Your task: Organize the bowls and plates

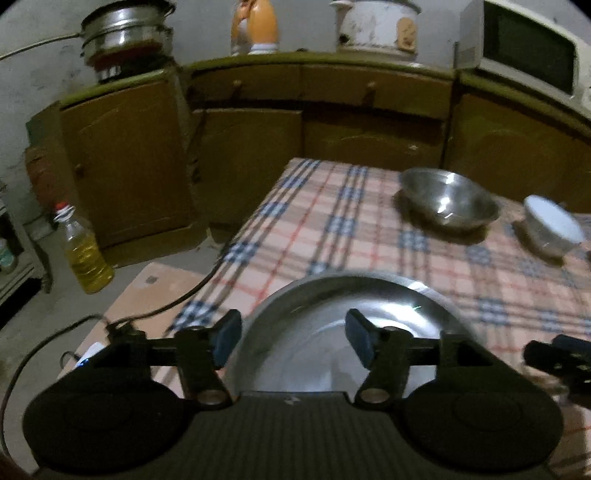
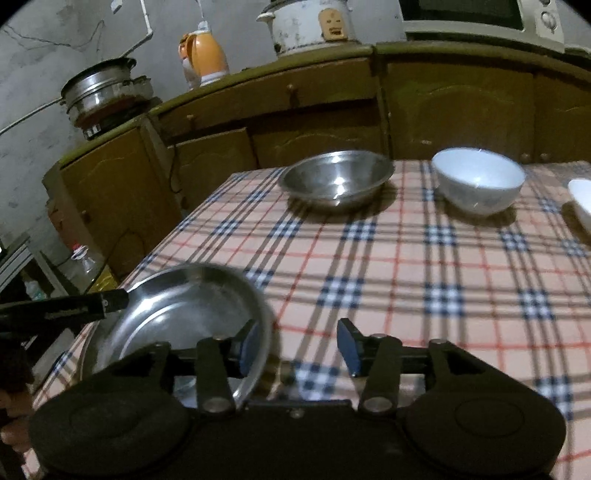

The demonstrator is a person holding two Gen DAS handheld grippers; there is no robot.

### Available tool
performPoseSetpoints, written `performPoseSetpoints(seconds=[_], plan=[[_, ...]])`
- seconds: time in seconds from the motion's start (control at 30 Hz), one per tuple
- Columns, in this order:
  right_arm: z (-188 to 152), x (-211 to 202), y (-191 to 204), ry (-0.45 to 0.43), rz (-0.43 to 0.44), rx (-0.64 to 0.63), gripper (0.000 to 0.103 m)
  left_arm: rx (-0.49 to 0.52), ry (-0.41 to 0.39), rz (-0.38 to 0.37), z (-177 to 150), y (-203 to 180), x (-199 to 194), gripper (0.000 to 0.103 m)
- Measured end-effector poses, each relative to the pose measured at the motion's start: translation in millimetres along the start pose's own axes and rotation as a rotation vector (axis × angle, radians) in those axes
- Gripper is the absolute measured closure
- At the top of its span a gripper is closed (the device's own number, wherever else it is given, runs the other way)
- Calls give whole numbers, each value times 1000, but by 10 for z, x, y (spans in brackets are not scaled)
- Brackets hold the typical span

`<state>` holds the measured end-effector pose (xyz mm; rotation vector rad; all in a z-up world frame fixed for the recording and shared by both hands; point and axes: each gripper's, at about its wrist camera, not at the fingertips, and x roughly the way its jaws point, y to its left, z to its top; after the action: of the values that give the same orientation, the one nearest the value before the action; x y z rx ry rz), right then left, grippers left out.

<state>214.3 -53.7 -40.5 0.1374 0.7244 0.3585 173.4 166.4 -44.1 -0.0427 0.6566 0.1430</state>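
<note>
A steel plate (image 1: 332, 314) lies on the checked tablecloth at the near left corner; it also shows in the right wrist view (image 2: 184, 314). My left gripper (image 1: 291, 341) is open, its fingers hovering over the plate's near part. My right gripper (image 2: 297, 347) is open just right of the plate, its left finger over the plate's rim. A steel bowl (image 1: 448, 199) (image 2: 336, 177) sits at the table's far side. A white bowl (image 1: 552, 225) (image 2: 478, 181) sits to its right. Part of another white dish (image 2: 581, 201) shows at the right edge.
The table's (image 2: 406, 266) left edge drops to the floor, where an oil bottle (image 1: 86, 251) and cables lie. Wooden cabinets (image 1: 258, 155) stand behind, with a steel pot (image 1: 125, 33), orange kettle (image 2: 203, 55), rice cooker (image 2: 310, 22) and microwave (image 1: 528, 48) on top.
</note>
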Motion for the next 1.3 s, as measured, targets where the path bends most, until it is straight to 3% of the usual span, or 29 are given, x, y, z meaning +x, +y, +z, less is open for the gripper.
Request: performPoseSetpoints(seconds=[0.13,0.2,0.33,0.7,1.07,1.17,1.23,1.27,1.3], plan=[[209,-49,-179,-23,-1,17,40,22,-36,-45,224,-249,-80,28],[321,-52,-255,-31,-2,20,34,18,-46,-57,333,-344,-60,25],[570,28,-444,-39,0,69,34,-1,-39,-87,582,-518,84,24],[1171,716,-779,-10,-19,124,33,5,22,-81,1026,-876,878,24],[1337,1503,-896,60,-40,161,33,15,108,-45,1167,-1023,1745,25],[1364,1659,-922,65,-48,175,33,16,132,-53,1160,-1030,1902,37],[1368,1744,-947,73,-28,179,37,20,135,-80,1155,-1042,1950,59],[1363,1788,-965,81,-15,189,53,20,137,-101,1150,-1056,1958,65],[1361,1813,-986,86,6,203,75,20,135,-124,1152,-1080,1955,78]])
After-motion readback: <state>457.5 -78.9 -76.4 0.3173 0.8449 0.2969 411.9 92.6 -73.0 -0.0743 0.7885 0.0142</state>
